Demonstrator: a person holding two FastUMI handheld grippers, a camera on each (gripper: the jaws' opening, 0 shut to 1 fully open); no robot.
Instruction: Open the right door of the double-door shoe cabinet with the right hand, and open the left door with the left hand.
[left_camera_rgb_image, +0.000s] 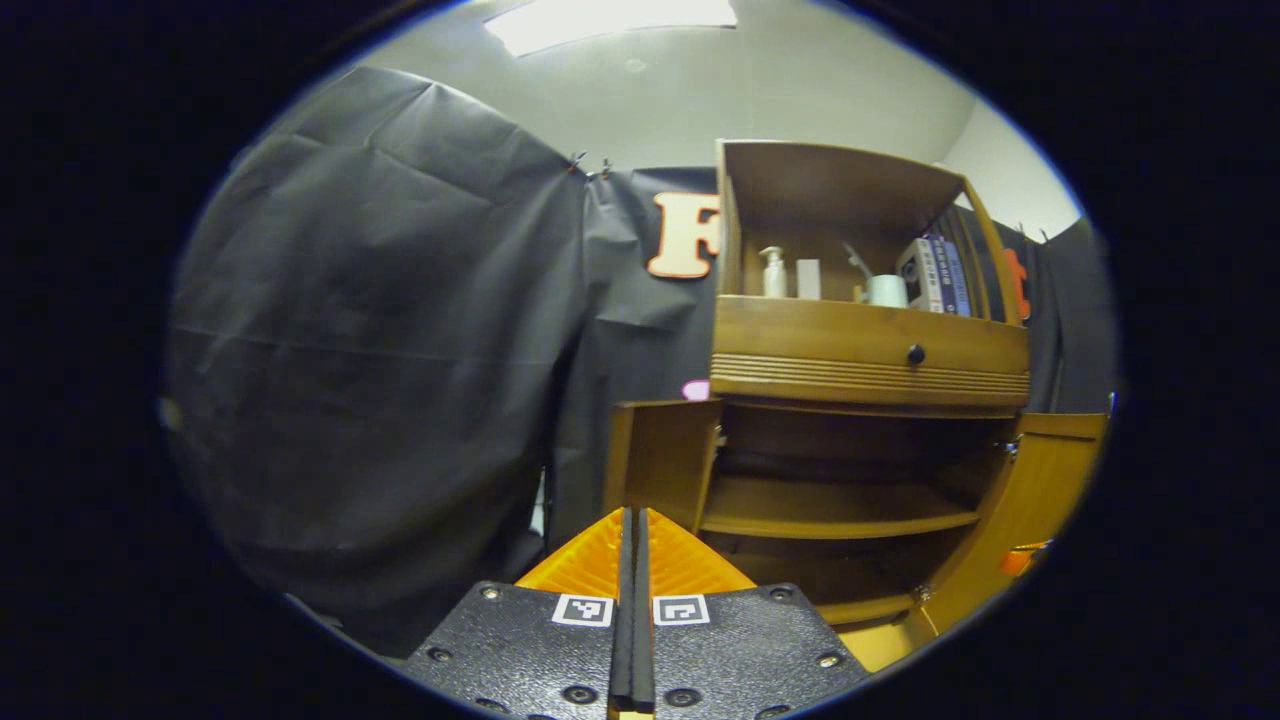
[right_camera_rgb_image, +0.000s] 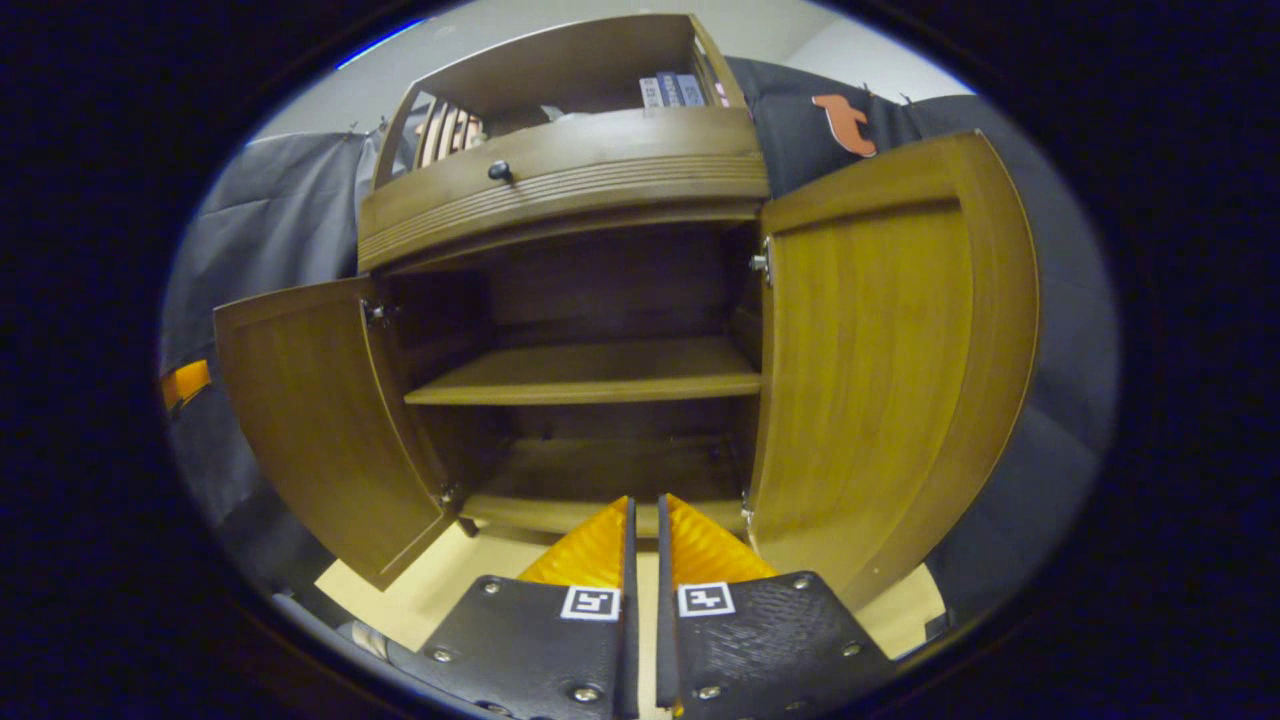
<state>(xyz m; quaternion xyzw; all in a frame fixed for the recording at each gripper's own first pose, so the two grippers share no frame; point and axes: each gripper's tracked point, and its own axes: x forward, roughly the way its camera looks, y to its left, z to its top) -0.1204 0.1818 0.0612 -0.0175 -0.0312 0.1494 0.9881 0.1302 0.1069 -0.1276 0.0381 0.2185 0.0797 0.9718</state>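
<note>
Nearest to us, our left gripper (left_camera_rgb_image: 632, 520) is clenched on nothing, and our right gripper (right_camera_rgb_image: 643, 510) is almost closed, also grasping nothing. Beyond them stands the shoe cabinet (right_camera_rgb_image: 590, 300) with its left door (right_camera_rgb_image: 320, 410) and right door (right_camera_rgb_image: 880, 360) both swung wide, so its inner shelf (right_camera_rgb_image: 590, 380) is bare. Farther up is the drawer with a knob (right_camera_rgb_image: 499, 171). We judge that both openings are done and nothing is left.
</note>
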